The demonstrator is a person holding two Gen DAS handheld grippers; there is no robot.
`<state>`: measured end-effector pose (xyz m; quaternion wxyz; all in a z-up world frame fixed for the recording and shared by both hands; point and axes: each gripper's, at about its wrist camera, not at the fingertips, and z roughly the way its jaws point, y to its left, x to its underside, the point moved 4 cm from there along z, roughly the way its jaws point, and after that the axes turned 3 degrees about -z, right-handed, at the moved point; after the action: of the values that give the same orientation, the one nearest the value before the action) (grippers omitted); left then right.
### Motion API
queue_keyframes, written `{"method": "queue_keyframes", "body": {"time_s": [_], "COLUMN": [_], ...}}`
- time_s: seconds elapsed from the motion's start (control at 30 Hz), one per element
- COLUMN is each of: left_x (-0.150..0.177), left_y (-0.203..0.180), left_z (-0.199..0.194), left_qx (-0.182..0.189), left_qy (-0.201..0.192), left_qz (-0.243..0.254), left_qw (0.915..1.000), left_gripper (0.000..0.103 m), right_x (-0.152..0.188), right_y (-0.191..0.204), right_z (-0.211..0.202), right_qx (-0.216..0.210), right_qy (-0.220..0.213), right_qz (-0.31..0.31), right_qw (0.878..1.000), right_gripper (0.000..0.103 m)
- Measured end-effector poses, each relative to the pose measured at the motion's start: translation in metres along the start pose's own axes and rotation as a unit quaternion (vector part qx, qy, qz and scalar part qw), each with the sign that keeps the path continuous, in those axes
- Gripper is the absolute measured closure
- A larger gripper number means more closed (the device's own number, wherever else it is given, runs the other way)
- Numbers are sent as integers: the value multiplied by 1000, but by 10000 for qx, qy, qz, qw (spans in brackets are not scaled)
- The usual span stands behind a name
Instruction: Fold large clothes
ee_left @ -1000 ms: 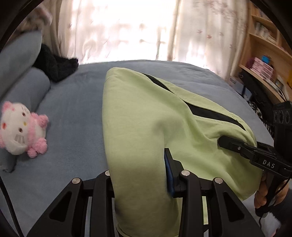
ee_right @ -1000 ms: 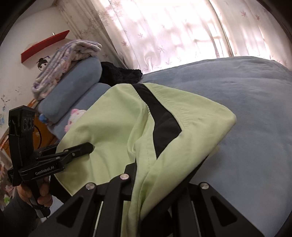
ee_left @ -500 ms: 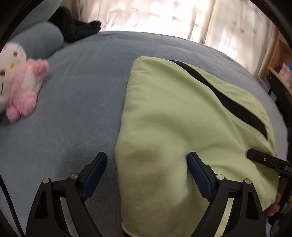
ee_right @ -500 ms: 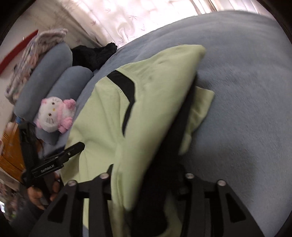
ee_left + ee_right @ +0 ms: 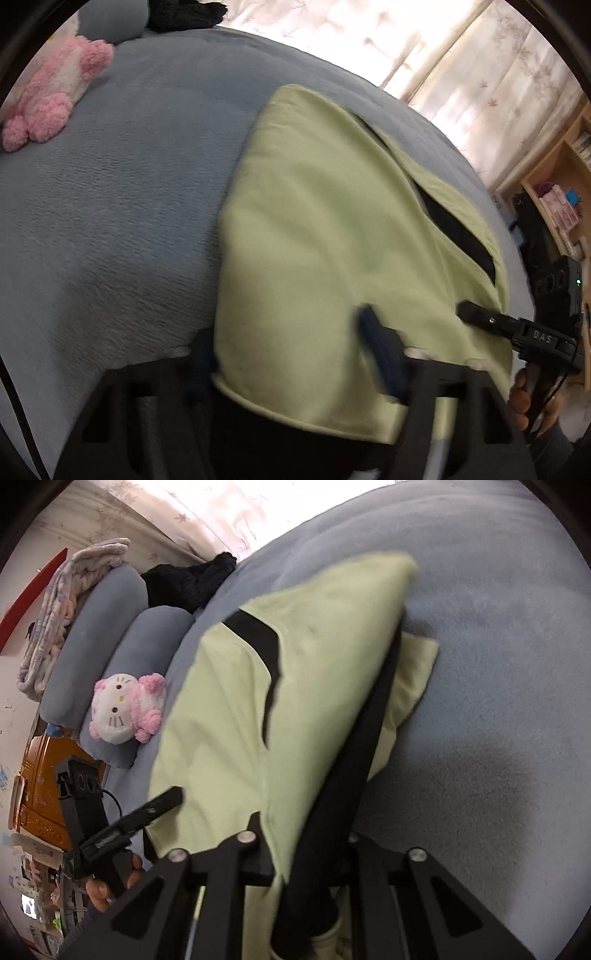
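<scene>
A light green garment (image 5: 325, 221) with a black stripe (image 5: 461, 236) lies folded on the blue bed cover (image 5: 110, 203). My left gripper (image 5: 288, 343) straddles its near hem. The jaws are closing, with cloth between the blurred blue pads (image 5: 376, 347), and I see no firm pinch. My right gripper (image 5: 303, 834) is closing tight on a bunched fold of the garment (image 5: 229, 720) and its dark lining. Each gripper shows in the other's view: the right gripper (image 5: 476, 317) at the garment's right edge, the left gripper (image 5: 166, 801) at its left edge, each held by a hand.
A pink and white plush toy (image 5: 125, 709) lies by grey bolster pillows (image 5: 107, 627) at the bed's head, with a black fuzzy cloth (image 5: 188, 579) behind. A wooden bookshelf (image 5: 554, 192) stands to the right. Bare blue cover (image 5: 498, 664) spreads on both sides of the garment.
Both grippers came down and laid the lifted garment flat on the bed. Both sets of jaws opened half a second ago and have narrowed again. Both views have rolled.
</scene>
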<state>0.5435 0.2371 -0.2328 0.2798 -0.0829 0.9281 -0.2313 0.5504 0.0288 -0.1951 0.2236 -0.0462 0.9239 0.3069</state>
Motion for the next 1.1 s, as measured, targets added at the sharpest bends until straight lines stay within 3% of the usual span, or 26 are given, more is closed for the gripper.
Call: {"method": "queue_keyframes", "body": {"time_s": [0.1, 0.2, 0.33, 0.4, 0.5, 0.6, 0.67, 0.73, 0.8, 0.87, 0.93, 1.0, 1.03, 1.1], "left_x": [4, 12, 10, 7, 6, -1, -3, -2, -4, 7, 16, 23, 27, 29], "left_y": [-15, -21, -21, -29, -42, -58, -65, -75, -81, -78, -75, -69, -67, -66], "left_z": [-7, -1, 3, -6, -36, -66, -74, -72, -53, -40, -22, -12, -10, -11], "left_qx": [-76, -123, -393, -745, -1371, -1298, -1169, -1005, -915, -866, -901, -970, -955, -871], "left_qy": [31, 132, 135, 20, -519, -995, -1099, -1087, -894, -661, -492, -447, -492, -542], "left_qz": [133, 203, 242, 490, 1158, 1350, 1347, 1333, 1288, 1194, 1043, 1000, 1053, 1100], "left_qw": [9999, 9996, 9988, 9960, 9824, 9773, 9778, 9800, 9834, 9869, 9892, 9892, 9886, 9886], "left_gripper": [50, 49, 44, 44, 44, 46, 46, 53, 70, 79, 79, 81, 81, 81], "right_x": [-3, 2, 15, 14, 11, 8, 2, -5, -15, -21, -24, -25, -24, -21], "right_y": [3, -4, -16, -14, -2, 18, 41, 56, 59, 52, 37, 13, -5, -24], "right_z": [-23, -27, -13, -27, -58, -83, -96, -92, -76, -59, -41, -23, -13, -14], "right_qx": [-2, 177, 507, 668, 1032, 1486, 1903, 1840, 1658, 1665, 1866, 2207, 2318, 2205], "right_qy": [-109, -105, 88, 17, -347, -954, -1567, -1769, -1623, -1498, -1360, -1211, -1011, -971], "right_qz": [-6, -73, -151, -108, -364, -827, -1265, -1447, -1410, -1270, -1151, -1038, -935, -815], "right_qw": [9999, 9998, 9986, 9977, 9934, 9808, 9608, 9560, 9624, 9663, 9661, 9622, 9630, 9671], "right_gripper": [94, 93, 80, 76, 76, 76, 76, 76, 76, 76, 76, 84, 97, 103]}}
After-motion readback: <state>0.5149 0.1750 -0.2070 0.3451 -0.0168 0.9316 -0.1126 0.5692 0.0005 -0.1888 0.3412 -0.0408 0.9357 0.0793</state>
